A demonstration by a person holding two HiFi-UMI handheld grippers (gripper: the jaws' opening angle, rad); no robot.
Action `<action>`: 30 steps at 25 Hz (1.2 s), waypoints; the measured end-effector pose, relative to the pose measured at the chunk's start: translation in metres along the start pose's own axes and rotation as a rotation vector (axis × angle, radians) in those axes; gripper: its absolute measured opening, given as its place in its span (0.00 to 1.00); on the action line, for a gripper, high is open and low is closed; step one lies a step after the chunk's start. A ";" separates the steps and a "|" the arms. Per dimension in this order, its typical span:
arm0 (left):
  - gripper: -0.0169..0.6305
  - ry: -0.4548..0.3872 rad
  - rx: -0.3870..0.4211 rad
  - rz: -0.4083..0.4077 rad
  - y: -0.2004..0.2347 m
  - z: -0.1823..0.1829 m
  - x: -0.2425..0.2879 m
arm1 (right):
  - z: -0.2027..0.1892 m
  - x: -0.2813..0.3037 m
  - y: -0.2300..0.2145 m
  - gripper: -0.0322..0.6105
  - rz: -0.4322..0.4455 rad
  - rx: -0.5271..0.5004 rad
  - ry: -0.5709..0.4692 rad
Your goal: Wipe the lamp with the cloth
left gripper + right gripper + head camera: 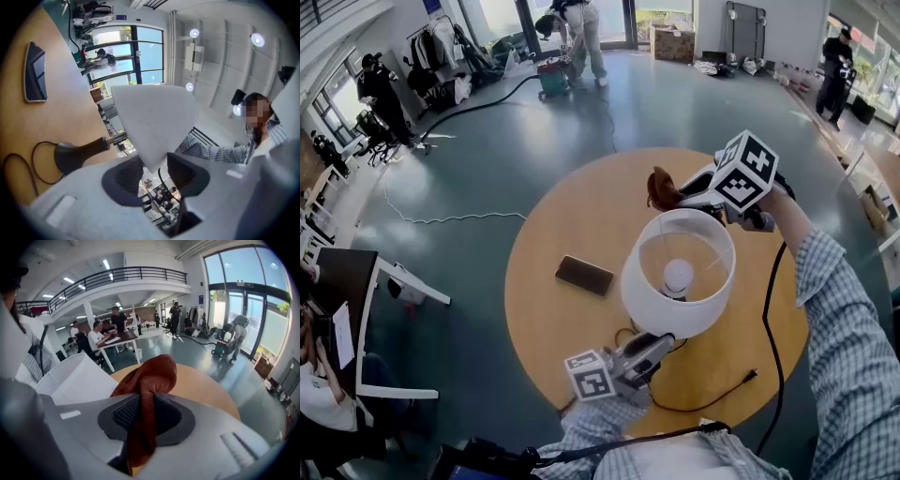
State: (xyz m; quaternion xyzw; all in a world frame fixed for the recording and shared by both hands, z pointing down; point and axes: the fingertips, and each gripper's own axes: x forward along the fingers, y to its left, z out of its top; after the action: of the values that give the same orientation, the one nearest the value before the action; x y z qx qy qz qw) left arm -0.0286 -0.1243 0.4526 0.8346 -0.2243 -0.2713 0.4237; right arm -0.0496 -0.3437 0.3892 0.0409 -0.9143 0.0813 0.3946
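Note:
A lamp with a white shade (675,300) and a bare bulb (678,275) stands on the round wooden table (572,216). My left gripper (661,345) is at the shade's near lower rim. In the left gripper view the shade's edge (150,122) runs down between the pads, and the left gripper (154,171) is shut on it. The lamp's dark base (70,154) shows to the left. My right gripper (680,197) is just beyond the shade's far top rim, shut on a rust-brown cloth (661,190). In the right gripper view the cloth (150,376) bulges out of the gripper (145,413), with the shade (79,378) at its left.
A dark phone (584,275) lies on the table left of the lamp. The lamp's black cord (712,401) trails over the table's near right part. Several people stand or sit far off around the hall, with a white desk (403,281) at the left.

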 end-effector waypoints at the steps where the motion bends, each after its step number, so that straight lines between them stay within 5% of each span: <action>1: 0.27 0.001 0.000 -0.001 0.000 0.000 0.000 | 0.005 0.002 0.004 0.18 0.009 -0.034 0.026; 18: 0.26 0.011 0.001 -0.016 0.002 -0.004 0.004 | 0.067 0.031 0.075 0.18 0.137 -0.517 0.335; 30: 0.26 0.002 -0.002 -0.021 0.004 -0.002 0.007 | 0.069 0.057 0.144 0.17 0.167 -0.911 0.541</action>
State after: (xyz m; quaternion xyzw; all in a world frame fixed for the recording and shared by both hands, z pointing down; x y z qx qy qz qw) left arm -0.0227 -0.1290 0.4552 0.8366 -0.2148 -0.2751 0.4221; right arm -0.1579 -0.2149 0.3670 -0.2296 -0.7229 -0.2849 0.5861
